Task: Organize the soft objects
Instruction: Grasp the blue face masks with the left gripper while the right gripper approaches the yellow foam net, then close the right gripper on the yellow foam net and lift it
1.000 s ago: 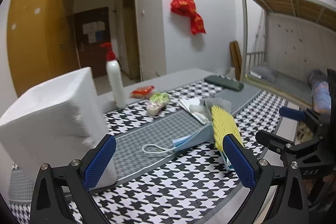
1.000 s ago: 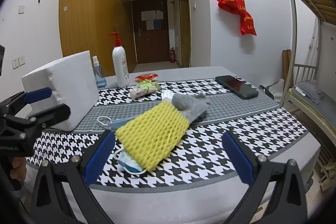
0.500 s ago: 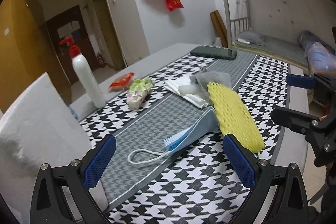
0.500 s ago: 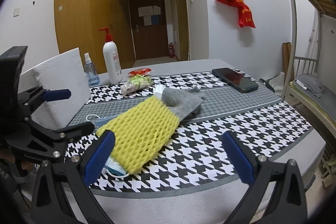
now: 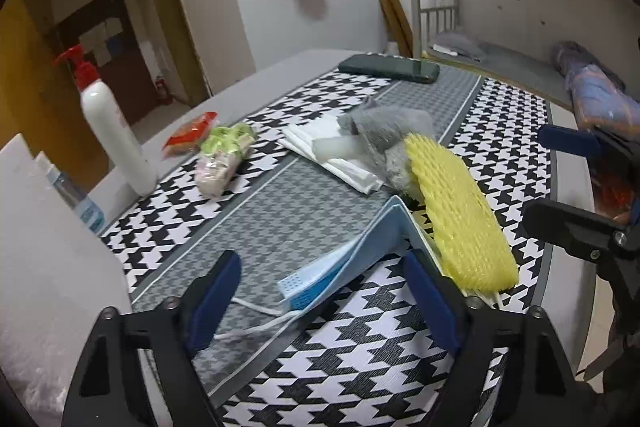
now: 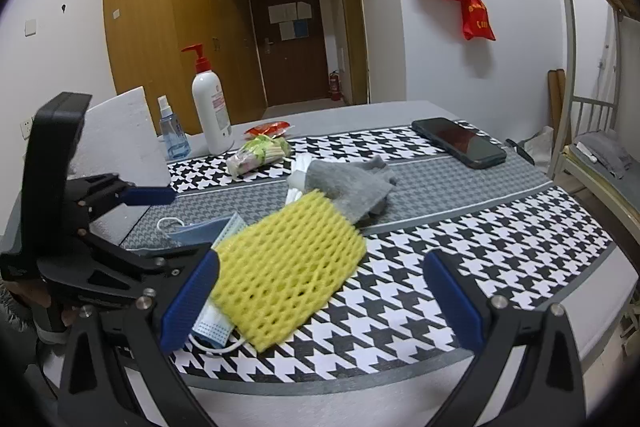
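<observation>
Trouble could come if the left gripper point(image 5: 320, 301), jaws just closing but not yet pinching the blue mask point(image 5: 344, 263) at lower middle, drags the yellow net point(image 5: 460, 215) too; right gripper point(image 6: 320, 301) stays wide open.

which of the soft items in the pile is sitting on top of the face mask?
The yellow foam net: it lies across the blue face mask, covering its middle. The grey sock lies behind, its near end under the net's far edge.
</observation>
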The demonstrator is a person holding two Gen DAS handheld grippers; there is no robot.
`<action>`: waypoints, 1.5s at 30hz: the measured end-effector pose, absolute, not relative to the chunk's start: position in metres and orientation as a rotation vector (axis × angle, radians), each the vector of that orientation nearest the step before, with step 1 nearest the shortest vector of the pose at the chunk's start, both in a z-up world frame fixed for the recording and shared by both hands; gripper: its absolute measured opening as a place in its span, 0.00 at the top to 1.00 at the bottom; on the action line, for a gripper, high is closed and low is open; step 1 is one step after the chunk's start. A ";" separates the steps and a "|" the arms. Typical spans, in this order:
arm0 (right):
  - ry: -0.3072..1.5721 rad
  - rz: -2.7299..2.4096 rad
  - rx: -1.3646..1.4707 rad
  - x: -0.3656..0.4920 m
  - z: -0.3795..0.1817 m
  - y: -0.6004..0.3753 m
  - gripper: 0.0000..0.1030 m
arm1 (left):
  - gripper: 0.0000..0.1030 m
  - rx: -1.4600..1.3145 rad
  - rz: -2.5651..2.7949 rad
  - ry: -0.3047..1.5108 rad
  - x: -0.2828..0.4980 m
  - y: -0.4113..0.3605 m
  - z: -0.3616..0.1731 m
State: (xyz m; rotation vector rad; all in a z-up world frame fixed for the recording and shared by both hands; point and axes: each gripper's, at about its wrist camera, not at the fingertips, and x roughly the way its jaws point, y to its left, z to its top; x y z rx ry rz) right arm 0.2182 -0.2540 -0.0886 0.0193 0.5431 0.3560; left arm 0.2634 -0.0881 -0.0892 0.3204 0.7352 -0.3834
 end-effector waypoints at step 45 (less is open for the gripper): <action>0.736 0.405 0.082 0.256 -0.103 -0.224 0.19 | 0.93 0.124 -0.393 0.729 0.254 -0.058 -0.087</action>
